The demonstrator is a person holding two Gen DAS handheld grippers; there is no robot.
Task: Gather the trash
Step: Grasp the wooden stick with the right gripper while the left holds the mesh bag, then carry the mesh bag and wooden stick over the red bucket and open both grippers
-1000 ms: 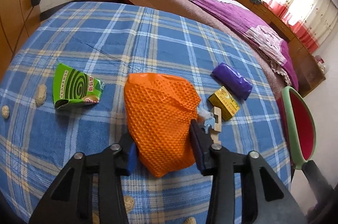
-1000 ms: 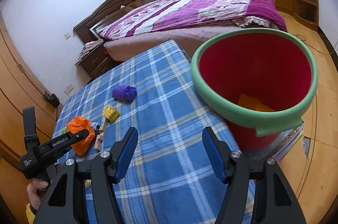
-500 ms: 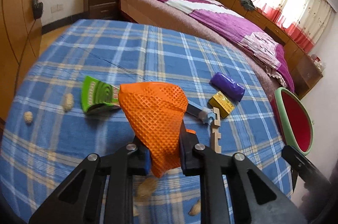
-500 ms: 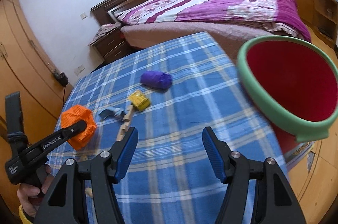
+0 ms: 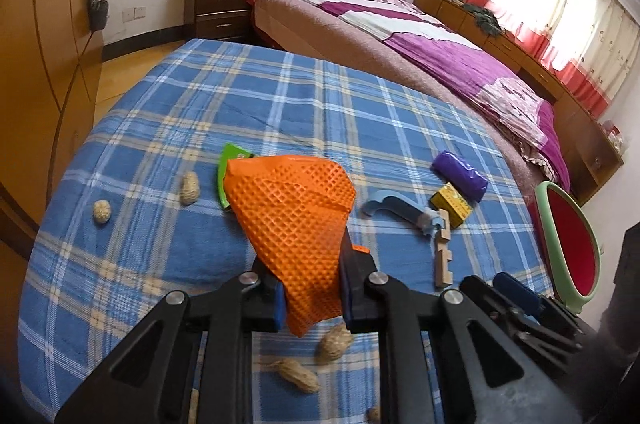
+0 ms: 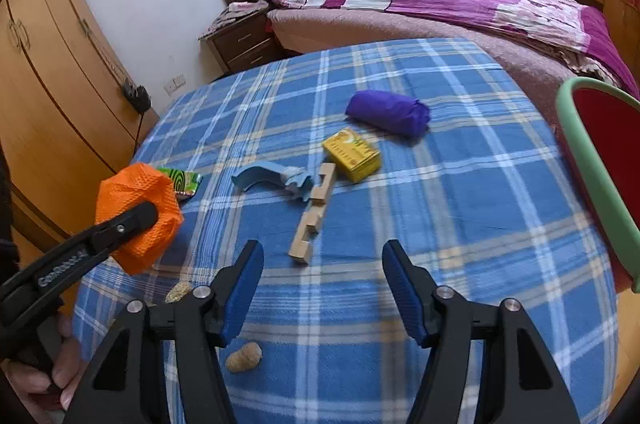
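in the left wrist view the left gripper [image 5: 312, 298] pinches a crumpled orange embossed plastic wrapper [image 5: 294, 220] between its blue pads, the wrapper lifted clear of the blue plaid cloth-covered table [image 5: 200, 128]. the wrapper hides most of a green printed packet [image 5: 228, 164] behind it, so only a strip of green shows. on the cloth lie several tan peanut shells [image 5: 189, 187], a curved light-blue plastic piece [image 5: 396, 210] touching a notched pale wooden block [image 5: 442, 260], a small yellow cardboard box [image 5: 452, 204] and, just beyond it, a purple rolled plastic bag [image 5: 460, 175]. at the right edge a red bucket with a mint-green rim [image 5: 550, 236] is cut off, and the right gripper's black frame, seen low on the right, is partly out of frame. in the right wrist view the right gripper [image 6: 323, 294] stands spread over bare cloth, its jaws closing with nothing between them. the wooden block [image 6: 314, 212] lies just ahead of it. the left gripper [image 6: 136, 220] enters from the left, clamped on the orange wrapper [image 6: 132, 200], with the person's hand [image 6: 36, 380] on its handle cropped at the corner. the bucket [image 6: 588, 160] is cut by the right edge, so its inside is barely visible. a peanut shell [image 6: 244, 356] sits partly hidden between the gripper's arms.
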